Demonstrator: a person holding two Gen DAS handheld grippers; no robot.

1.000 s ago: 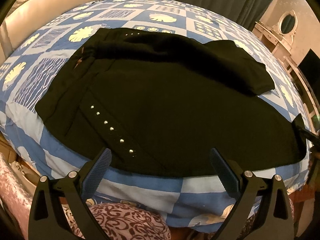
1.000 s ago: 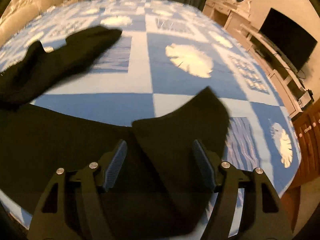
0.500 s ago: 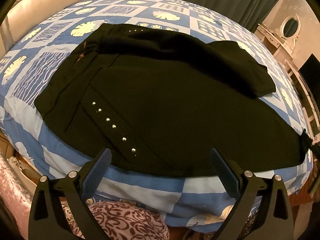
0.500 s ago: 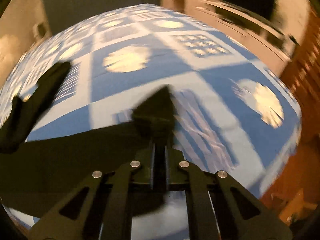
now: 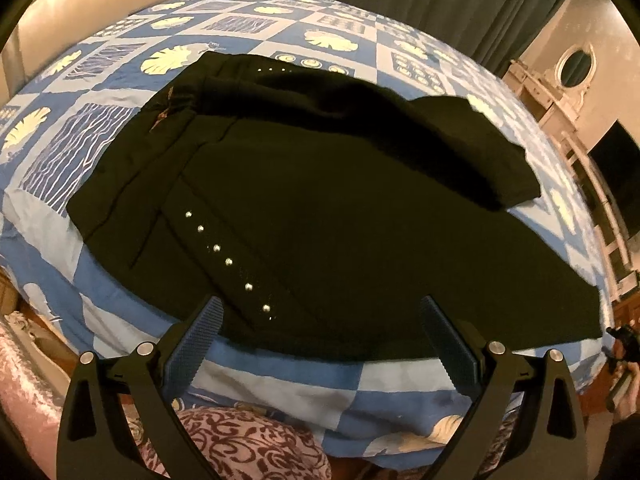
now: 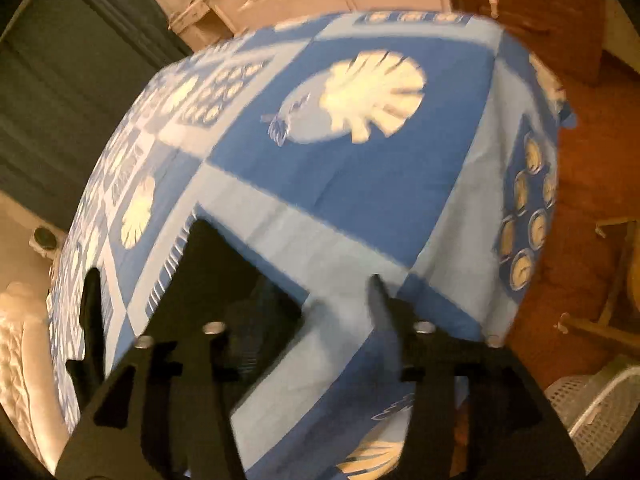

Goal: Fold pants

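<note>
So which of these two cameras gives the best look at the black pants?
The left wrist view. It shows the black pants nearly whole, spread flat on the blue patterned bedspread with the row of silver studs visible. The right wrist view is blurred and catches only a dark leg end near the bed's corner.

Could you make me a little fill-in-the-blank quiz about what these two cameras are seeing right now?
1. The pants lying on the bed are ____ in colour.
2. A row of small silver ____ runs down the pants near the left tongs.
3. The bedspread is checked in two shades of ____ with pale leaf prints.
4. The left tongs stand ____, holding nothing, and the right tongs likewise.

Missing words: black; studs; blue; open
</note>
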